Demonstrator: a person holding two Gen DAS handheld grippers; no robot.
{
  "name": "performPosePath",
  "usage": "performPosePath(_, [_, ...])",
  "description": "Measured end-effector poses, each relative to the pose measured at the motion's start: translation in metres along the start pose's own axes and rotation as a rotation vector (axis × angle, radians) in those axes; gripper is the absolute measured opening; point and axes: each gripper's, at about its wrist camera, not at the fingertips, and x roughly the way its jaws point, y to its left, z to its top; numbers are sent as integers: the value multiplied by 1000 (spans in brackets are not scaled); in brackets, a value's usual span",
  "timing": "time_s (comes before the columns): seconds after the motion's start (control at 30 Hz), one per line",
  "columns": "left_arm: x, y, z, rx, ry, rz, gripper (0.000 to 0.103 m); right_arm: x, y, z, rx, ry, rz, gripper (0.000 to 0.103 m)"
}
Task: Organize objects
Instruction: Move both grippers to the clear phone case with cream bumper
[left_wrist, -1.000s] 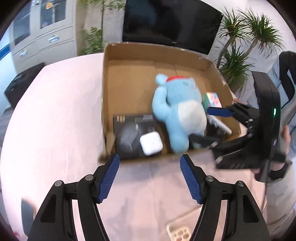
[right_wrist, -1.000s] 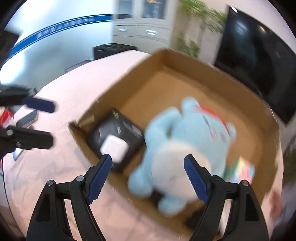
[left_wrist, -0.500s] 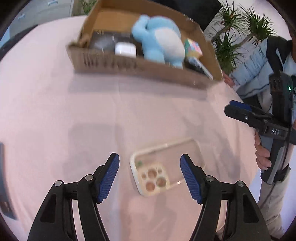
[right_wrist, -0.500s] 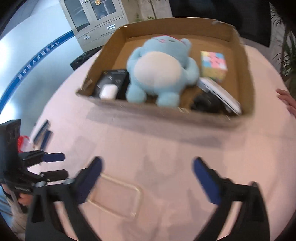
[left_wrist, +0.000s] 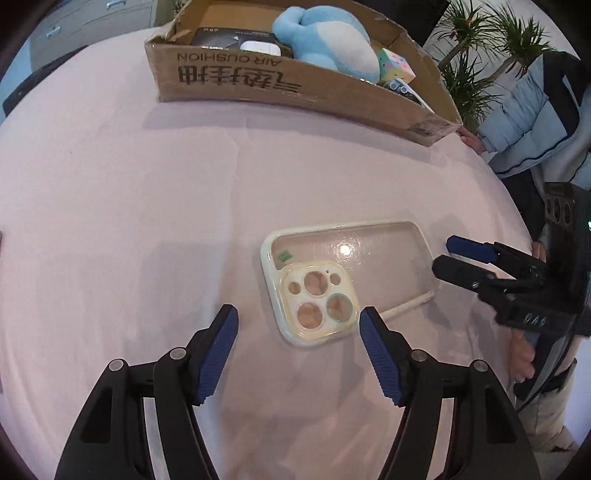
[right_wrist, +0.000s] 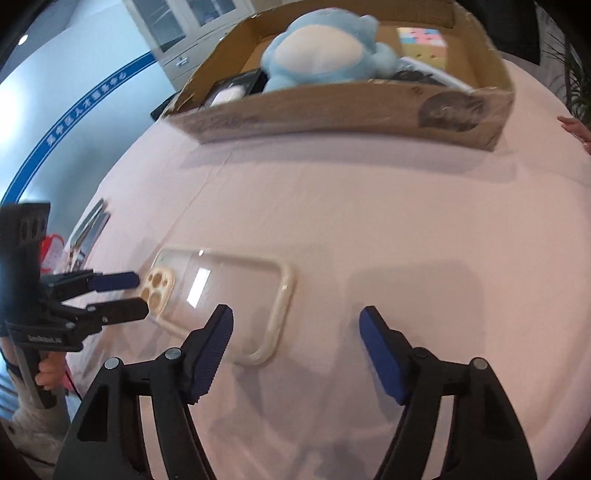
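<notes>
A clear phone case (left_wrist: 343, 280) with a cream rim lies flat on the pink tablecloth; it also shows in the right wrist view (right_wrist: 221, 295). My left gripper (left_wrist: 297, 350) is open and empty, low over the table just short of the case's camera end. My right gripper (right_wrist: 295, 350) is open and empty, near the case's other end; its left finger overlaps the case's near edge. The cardboard box (left_wrist: 295, 85) at the far side holds a blue plush toy (left_wrist: 328, 37), a black box, a white earbud case (left_wrist: 258, 46) and a pastel cube (left_wrist: 397, 66).
A person in a pale blue jacket (left_wrist: 528, 122) stands at the table's right edge, a hand resting by the box corner. Dark flat items (right_wrist: 88, 229) lie near the table's left edge. Potted plants (left_wrist: 476, 66) and cabinets stand behind the table.
Both grippers have pulled back from the box and dropped low toward the phone case. The case now lies between them, much closer in both views.
</notes>
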Motion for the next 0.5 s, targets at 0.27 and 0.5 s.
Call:
performPosePath(0.27, [3,-32,-14,210,-2,-12,68,11,44,-12,-252,35,31,81])
performPosePath(0.5, [7,-33,-12,391,-16,64,72,25,47,-7,-458,84,41,90])
